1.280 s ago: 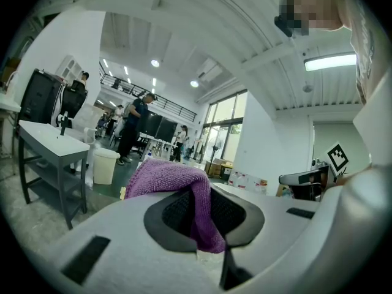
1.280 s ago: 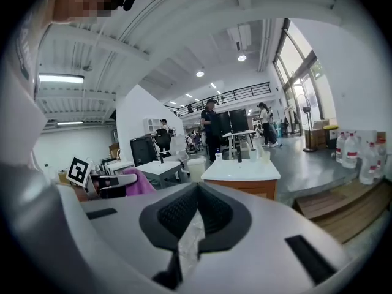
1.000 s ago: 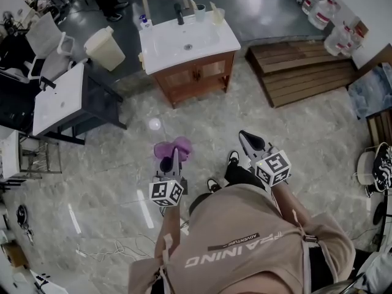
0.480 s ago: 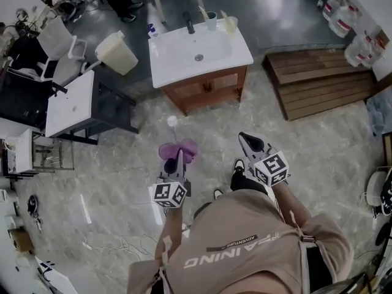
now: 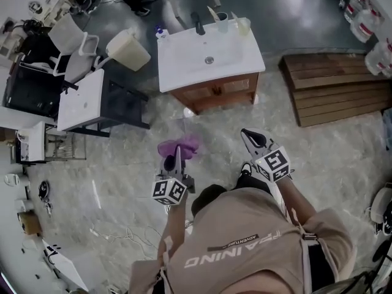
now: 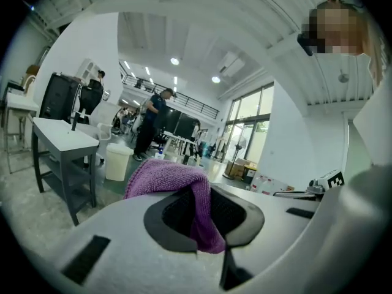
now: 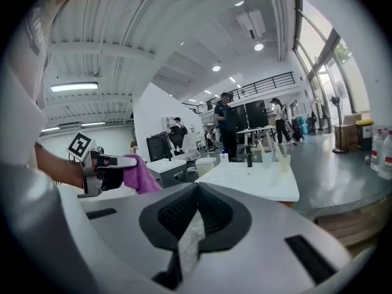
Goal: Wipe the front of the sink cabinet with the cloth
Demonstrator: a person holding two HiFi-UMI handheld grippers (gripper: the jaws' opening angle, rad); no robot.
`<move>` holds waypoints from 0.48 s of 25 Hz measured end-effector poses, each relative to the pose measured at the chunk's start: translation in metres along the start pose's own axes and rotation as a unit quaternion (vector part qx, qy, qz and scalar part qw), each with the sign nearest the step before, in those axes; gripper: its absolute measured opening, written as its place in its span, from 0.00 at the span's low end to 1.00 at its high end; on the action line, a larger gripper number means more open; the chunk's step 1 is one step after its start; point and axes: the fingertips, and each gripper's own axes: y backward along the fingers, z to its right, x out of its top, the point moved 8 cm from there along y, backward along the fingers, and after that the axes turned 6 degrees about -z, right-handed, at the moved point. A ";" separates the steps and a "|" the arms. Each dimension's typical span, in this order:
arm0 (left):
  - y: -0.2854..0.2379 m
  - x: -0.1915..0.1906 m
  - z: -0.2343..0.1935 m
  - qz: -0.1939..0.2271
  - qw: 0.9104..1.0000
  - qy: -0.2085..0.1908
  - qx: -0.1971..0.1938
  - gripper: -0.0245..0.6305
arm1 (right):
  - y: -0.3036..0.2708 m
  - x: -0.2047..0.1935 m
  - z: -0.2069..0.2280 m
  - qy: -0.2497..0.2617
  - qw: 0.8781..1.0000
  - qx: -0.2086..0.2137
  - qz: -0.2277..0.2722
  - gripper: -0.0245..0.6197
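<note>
Head view, looking down: the person stands on the marble floor [image 5: 110,164] facing the sink cabinet [image 5: 214,94], whose wooden front sits under a white basin top [image 5: 184,63] with a dark faucet [image 5: 198,23] at its back edge. The left gripper [image 5: 176,157] is clamped on the purple cloth [image 5: 182,144]. In the left gripper view the fabric is pinched between the two dark pads, and its bulk is bunched over the upper left of the jaws. The cloth is held above the floor, well short of the cabinet front and not touching it. The right gripper [image 5: 250,137] is level with the left and also points toward the cabinet. Its jaws are pressed together with nothing between them. Left of the cabinet are a cream bin [image 5: 128,49] and a white-topped table [image 5: 79,100]. To its right lies a wooden platform [image 5: 337,87].
</note>
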 end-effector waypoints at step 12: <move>-0.052 0.010 -0.022 -0.018 0.999 -0.025 -0.032 0.10 | -0.049 0.009 0.013 -0.008 1.000 0.003 -0.015 0.05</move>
